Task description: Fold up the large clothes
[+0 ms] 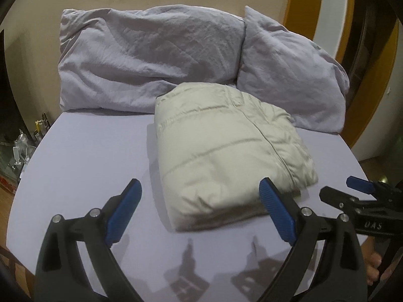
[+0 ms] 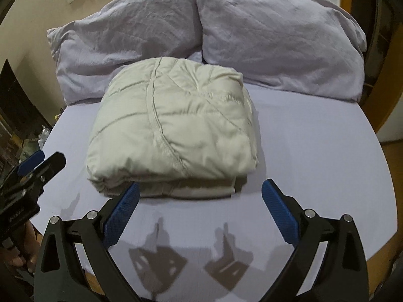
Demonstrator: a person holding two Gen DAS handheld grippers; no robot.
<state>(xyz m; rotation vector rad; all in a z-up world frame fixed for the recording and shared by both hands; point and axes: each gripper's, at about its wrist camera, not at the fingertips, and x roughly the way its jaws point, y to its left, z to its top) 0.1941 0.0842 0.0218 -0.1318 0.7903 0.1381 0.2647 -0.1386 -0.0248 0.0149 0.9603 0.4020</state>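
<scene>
A cream quilted jacket (image 1: 221, 151) (image 2: 171, 130) lies folded into a thick square bundle on the lavender bed sheet (image 1: 88, 163) (image 2: 314, 163). In the left wrist view my left gripper (image 1: 200, 183) hangs open above the sheet, just in front of the bundle's near edge, with nothing between its blue pads. My right gripper (image 2: 201, 185) is open as well, held in front of the bundle's near edge and clear of it. Each gripper shows at the edge of the other's view: the right gripper (image 1: 338, 186) at the right, the left gripper (image 2: 50, 156) at the left.
Two crumpled lavender pillows (image 1: 151, 58) (image 1: 289, 75) lean against the beige wall behind the jacket. Left of the bed is a cluttered floor area with small objects (image 1: 22, 146). A wooden door frame (image 1: 302, 0) stands at the right. Hands (image 1: 375, 264) (image 2: 22, 251) grip the handles.
</scene>
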